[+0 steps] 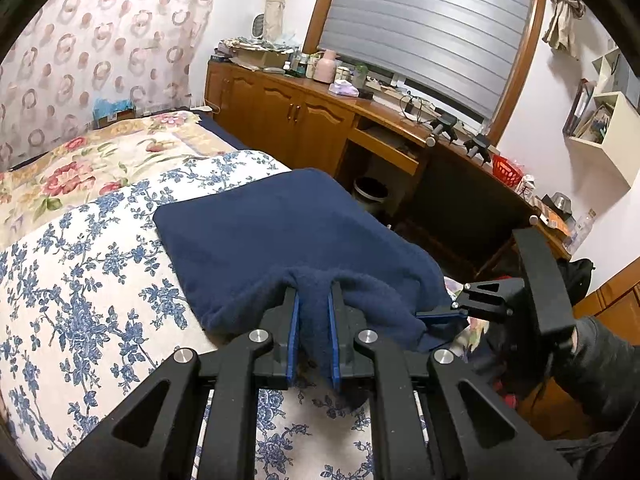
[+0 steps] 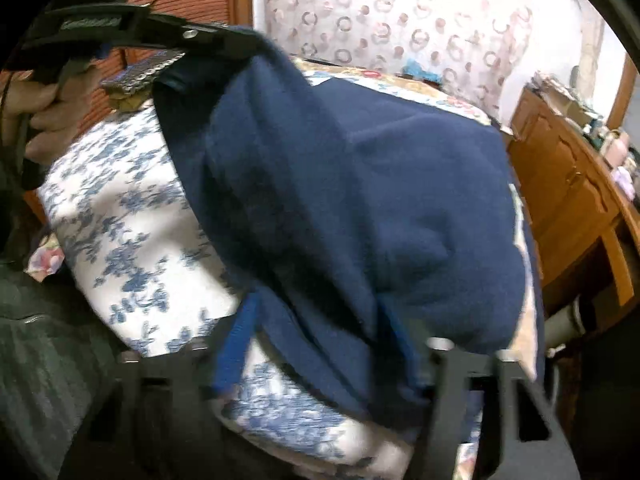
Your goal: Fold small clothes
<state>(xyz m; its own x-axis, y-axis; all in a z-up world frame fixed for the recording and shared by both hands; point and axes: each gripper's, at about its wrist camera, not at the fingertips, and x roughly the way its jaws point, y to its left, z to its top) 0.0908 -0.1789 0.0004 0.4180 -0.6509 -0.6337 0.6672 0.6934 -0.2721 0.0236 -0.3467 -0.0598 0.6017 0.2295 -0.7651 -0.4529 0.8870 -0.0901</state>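
Note:
A navy fleece cloth (image 1: pixel 280 232) lies folded on the bed's blue-flowered cover (image 1: pixel 80 280). My left gripper (image 1: pixel 314 294) is shut on a bunched near edge of the cloth and lifts it slightly. In the right wrist view the left gripper (image 2: pixel 228 44) holds that edge up at the top left. My right gripper (image 2: pixel 318 306) reaches over the cloth's near right corner, and its blue pads (image 2: pixel 240 340) stand apart with a fold of the navy cloth (image 2: pixel 360 180) between them. This view is blurred. The right gripper (image 1: pixel 440 314) also shows at the cloth's right corner.
A wooden cabinet and desk (image 1: pixel 304 112) run along the bed's right side, with a bin (image 1: pixel 370 194) on the floor below. A red-flowered quilt (image 1: pixel 80 168) lies at the far end of the bed. A person's hand (image 2: pixel 44 112) holds the left gripper.

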